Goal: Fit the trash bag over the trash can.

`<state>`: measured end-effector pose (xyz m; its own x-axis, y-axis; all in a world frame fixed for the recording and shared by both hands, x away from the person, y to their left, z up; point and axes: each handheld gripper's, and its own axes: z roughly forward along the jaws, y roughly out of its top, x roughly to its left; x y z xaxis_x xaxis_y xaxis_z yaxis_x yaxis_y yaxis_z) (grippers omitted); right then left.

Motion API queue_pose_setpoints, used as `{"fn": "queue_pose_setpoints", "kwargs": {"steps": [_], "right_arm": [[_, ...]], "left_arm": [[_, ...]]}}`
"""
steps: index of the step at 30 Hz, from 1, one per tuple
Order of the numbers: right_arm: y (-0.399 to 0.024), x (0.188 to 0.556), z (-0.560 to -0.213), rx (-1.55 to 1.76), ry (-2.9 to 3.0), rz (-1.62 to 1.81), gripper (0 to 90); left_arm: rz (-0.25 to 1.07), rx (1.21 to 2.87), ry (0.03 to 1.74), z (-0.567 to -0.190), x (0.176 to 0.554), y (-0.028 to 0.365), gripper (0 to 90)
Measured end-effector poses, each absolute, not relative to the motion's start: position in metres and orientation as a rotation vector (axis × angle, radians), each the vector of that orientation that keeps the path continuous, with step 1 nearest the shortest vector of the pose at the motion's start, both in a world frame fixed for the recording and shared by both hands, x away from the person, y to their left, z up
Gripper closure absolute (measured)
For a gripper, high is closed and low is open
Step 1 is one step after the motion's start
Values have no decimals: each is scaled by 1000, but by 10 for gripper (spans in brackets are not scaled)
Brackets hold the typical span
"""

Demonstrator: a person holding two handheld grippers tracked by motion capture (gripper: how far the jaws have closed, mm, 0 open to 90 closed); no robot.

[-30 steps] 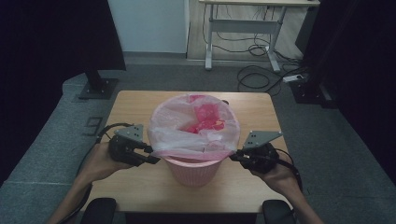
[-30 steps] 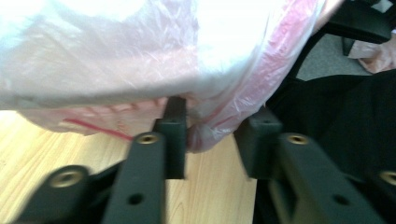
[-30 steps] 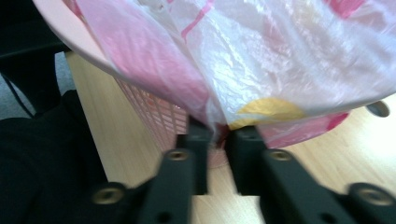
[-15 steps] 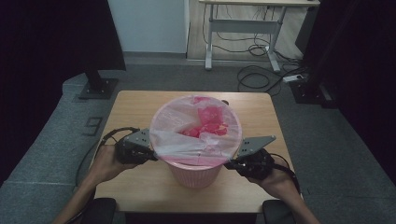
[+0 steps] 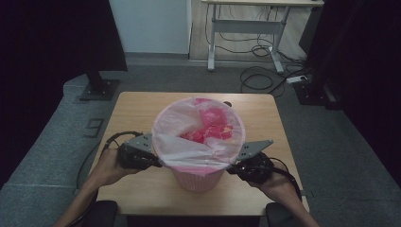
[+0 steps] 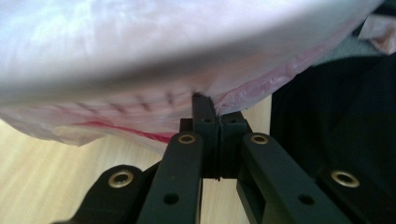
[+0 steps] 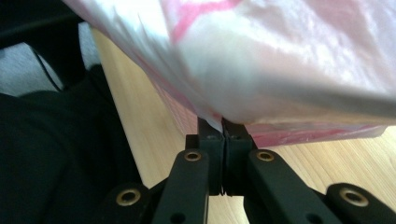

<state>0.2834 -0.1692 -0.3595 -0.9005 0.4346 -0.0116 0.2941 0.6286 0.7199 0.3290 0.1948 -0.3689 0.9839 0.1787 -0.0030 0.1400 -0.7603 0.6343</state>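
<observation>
Left hand-held gripper point(image 5: 158, 163): clenched on bag point(image 5: 187, 146) hem.
Right hand-held gripper point(image 5: 231, 169): same.
Risk: thin film tears; bin point(image 5: 196, 178) tips.

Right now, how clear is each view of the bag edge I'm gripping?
High view: dim, but the translucent pink plastic bag over the pink ribbed bin reads sharply. Left gripper view: the bag is a blurred, bright mass; the jaws are crisp. Right gripper view: similar blur, the wooden table clearer.

Black tongs point(image 6: 208, 122), brass rivets, grey triangular plates, trailing black cables.
</observation>
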Motion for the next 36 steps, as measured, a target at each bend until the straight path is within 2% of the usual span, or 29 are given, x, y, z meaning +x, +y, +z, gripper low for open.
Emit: {"fn": "queue_pose_setpoints", "kwargs": {"steps": [4,9,16,24,27,32,36], "right_arm": [[-172,283,-358,605,2664,1141,887],[-176,291,-369,654,2653,1101,888],[-205,325,-405,887,2583,1214,886],[-198,348,-418,946,2555,1290,871],[-195,349,-418,939,2564,1286,864],[-195,349,-419,937,2571,1279,864],[-192,351,-423,934,2569,1215,865]], "left_arm": [[66,2481,244,-389,336,190,886],[52,2452,245,-392,340,191,882],[59,2419,255,-394,352,191,881],[94,2336,211,-402,360,200,856],[61,2302,265,-411,363,209,837],[14,2211,341,-427,369,218,868],[22,2243,373,-437,374,212,873]]}}
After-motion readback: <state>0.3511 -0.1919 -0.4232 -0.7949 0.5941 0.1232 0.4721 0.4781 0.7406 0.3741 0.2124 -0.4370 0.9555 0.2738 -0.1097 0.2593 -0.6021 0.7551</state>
